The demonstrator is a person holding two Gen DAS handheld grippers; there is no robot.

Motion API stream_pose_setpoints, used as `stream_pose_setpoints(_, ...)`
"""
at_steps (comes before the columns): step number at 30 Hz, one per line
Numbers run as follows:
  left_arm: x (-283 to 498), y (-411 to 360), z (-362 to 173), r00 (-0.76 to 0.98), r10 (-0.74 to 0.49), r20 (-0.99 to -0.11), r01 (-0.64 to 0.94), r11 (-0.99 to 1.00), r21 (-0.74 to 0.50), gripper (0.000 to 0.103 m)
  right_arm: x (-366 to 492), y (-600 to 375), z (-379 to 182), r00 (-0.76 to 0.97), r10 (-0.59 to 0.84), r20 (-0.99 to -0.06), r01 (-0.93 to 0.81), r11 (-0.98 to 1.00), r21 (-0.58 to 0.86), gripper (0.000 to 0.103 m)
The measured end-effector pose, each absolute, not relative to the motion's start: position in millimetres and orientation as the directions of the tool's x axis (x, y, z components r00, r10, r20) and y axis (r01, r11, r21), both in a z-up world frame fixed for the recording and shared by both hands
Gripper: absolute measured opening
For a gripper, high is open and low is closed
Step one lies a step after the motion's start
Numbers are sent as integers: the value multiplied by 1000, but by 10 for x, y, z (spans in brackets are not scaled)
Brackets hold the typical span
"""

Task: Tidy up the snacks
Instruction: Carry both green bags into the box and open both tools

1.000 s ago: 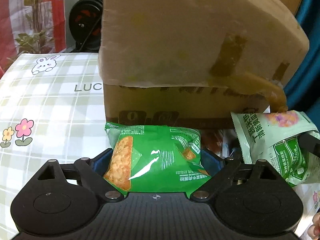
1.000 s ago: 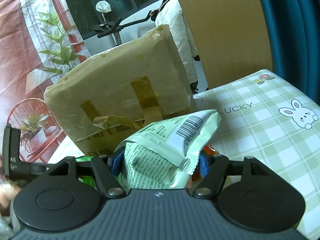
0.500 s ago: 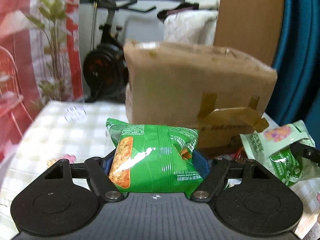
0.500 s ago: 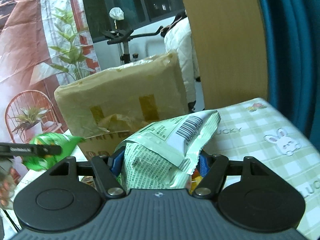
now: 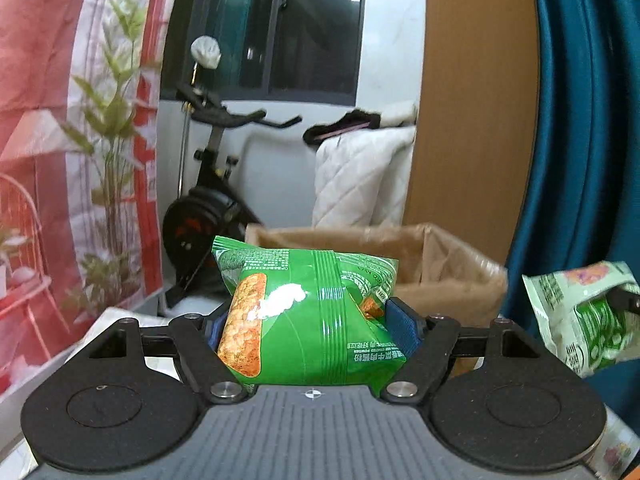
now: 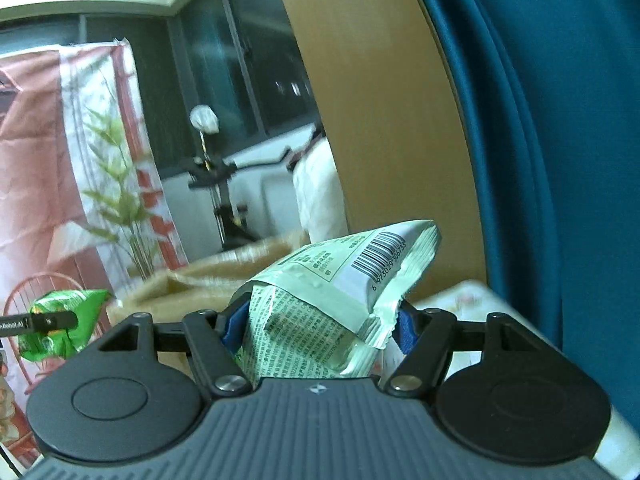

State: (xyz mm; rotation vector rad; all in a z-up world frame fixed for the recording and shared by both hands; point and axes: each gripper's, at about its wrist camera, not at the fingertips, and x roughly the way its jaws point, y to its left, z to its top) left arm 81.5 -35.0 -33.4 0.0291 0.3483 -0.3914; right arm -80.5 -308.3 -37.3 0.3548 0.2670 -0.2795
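My left gripper (image 5: 310, 322) is shut on a bright green snack bag (image 5: 304, 312), its blue pads pressing both sides. That bag hangs in the air just in front of the open brown cardboard box (image 5: 448, 264). In the right wrist view my right gripper (image 6: 318, 326) is shut on a pale green snack bag (image 6: 332, 304) with a barcode on top. The pale green bag (image 5: 580, 316) also shows at the right edge of the left wrist view, and the bright green bag (image 6: 60, 320) at the far left of the right wrist view. The box (image 6: 208, 284) lies below and ahead of both bags.
A checked tablecloth (image 6: 460, 300) shows beside the box. Behind stand an exercise bike (image 5: 208, 208), a white quilted cover (image 5: 360, 176), a wooden panel (image 5: 472, 120), a blue curtain (image 5: 580, 120) on the right and a red plant-print hanging (image 5: 60, 140) on the left.
Both grippers rose with their bags and tilted up. The box, which filled the views, now sits low with its open top visible, and the table has mostly dropped out of sight.
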Motion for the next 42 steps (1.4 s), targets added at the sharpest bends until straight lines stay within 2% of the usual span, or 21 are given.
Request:
stream_pose_setpoints(7, 1118, -578, -94, 869, -395, -298, 415, 910, 6, 78, -207, -3122, -12, 961, -191, -199, 234, 946, 223, 70)
stream_pose_setpoints(14, 1751, -928, 9, 876, -363, -316, 396, 917, 42, 78, 737, -3067, 56, 971, -144, -192, 167, 980, 110, 70)
stream_pose_setpoints(22, 2259, -1143, -268, 848, -321, -423, 370, 928, 37, 80, 1508, -2850, -412, 933, -140, -333, 149, 989, 2, 71)
stream_pose_setpoints(25, 2292, -1125, -372, 823, -333, -460, 386, 922, 25, 83, 1681, -2842, -583, 892, -73, -447, 107, 993, 50, 73)
stream_pose_setpoints(27, 2296, -1084, -397, 823, -319, -471, 379, 925, 36, 84, 1744, -2894, -651, 861, -8, -509, 84, 989, 126, 76)
stream_pose_setpoints(30, 2273, -996, -409, 822, -319, -471, 381, 924, 38, 86, 1670, -2988, -608, 870, -9, -492, 100, 982, 160, 87)
stream_pose_setpoints(37, 2010, -751, -299, 841, -320, -436, 370, 929, 32, 85, 1239, -3145, -486, 911, 5, -413, 81, 978, 190, 83)
stream_pose_setpoints(42, 1676, -401, -298, 838, -324, -439, 336, 940, -52, 83, 806, -3250, -503, 929, 26, -369, 58, 975, 216, 81)
